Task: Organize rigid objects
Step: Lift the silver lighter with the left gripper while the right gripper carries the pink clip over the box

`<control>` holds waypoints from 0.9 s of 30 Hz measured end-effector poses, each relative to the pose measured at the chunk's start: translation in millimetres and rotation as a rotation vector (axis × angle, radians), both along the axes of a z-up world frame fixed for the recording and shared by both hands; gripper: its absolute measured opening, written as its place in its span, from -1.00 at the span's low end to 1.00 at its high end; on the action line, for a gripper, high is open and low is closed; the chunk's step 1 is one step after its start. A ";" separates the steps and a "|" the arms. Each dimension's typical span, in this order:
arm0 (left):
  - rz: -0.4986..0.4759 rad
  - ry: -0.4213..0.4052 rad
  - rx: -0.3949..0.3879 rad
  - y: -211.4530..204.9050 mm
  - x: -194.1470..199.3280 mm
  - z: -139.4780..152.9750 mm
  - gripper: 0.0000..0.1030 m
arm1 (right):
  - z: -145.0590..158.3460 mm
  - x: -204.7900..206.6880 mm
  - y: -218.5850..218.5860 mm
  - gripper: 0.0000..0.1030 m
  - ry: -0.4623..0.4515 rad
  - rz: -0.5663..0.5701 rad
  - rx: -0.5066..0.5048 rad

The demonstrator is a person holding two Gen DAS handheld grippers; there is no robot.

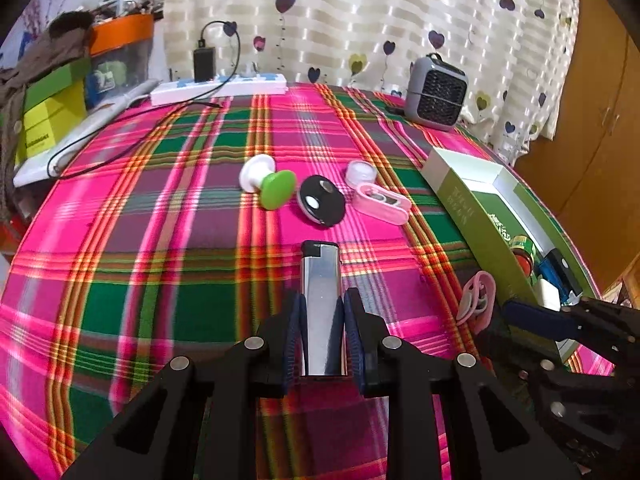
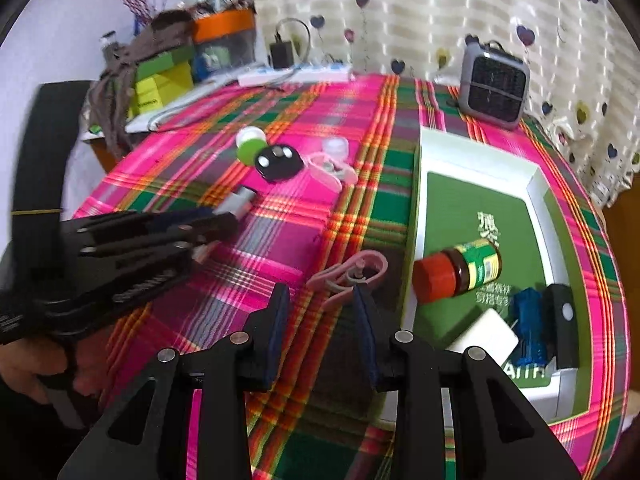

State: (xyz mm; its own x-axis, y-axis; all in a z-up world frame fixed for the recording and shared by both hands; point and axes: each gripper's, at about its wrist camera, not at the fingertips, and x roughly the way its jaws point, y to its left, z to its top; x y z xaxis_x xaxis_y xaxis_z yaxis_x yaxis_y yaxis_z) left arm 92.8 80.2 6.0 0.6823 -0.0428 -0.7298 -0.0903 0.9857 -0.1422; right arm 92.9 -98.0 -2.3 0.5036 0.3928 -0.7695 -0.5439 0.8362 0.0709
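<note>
My left gripper [image 1: 320, 300] is shut on a silver lighter [image 1: 322, 292] with a black top, held just above the plaid cloth; it also shows in the right wrist view [image 2: 236, 205]. My right gripper [image 2: 320, 296] is open and empty, just short of a pink clip [image 2: 352, 272] that lies beside the green-and-white box [image 2: 416, 200]. The box holds a red-capped jar [image 2: 460, 270], a white block [image 2: 484, 338], a blue item [image 2: 528, 320] and a black item [image 2: 564, 316]. Farther off lie a green-and-white spool [image 1: 268, 182], a black oval fob [image 1: 322, 200], a pink case [image 1: 382, 202] and a clear cap [image 1: 360, 172].
A grey mini fan [image 1: 436, 94] stands at the back right. A white power strip [image 1: 218, 88] with a black adapter and cable lies at the back. Green boxes [image 1: 48, 108] and an orange-lidded tub [image 1: 120, 36] are stacked at the back left. A curtain hangs behind.
</note>
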 end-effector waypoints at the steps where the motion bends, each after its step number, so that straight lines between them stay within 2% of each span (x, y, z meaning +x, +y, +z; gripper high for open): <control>1: 0.000 -0.006 -0.003 2.4 -1.9 0.7 -0.58 | -1.4 1.2 1.0 -0.35 0.007 -0.009 -0.006; 13: 0.007 -0.025 -0.051 25.3 -13.3 -0.1 -0.58 | -4.7 25.9 11.2 -0.35 0.083 -0.093 0.048; 23: -0.029 -0.040 -0.088 25.7 -15.3 0.8 -0.58 | -2.5 45.3 6.9 -0.35 0.126 -0.192 0.121; 27: -0.039 -0.043 -0.098 25.7 -16.1 0.8 -0.58 | -2.5 54.8 12.0 -0.35 0.130 -0.194 0.120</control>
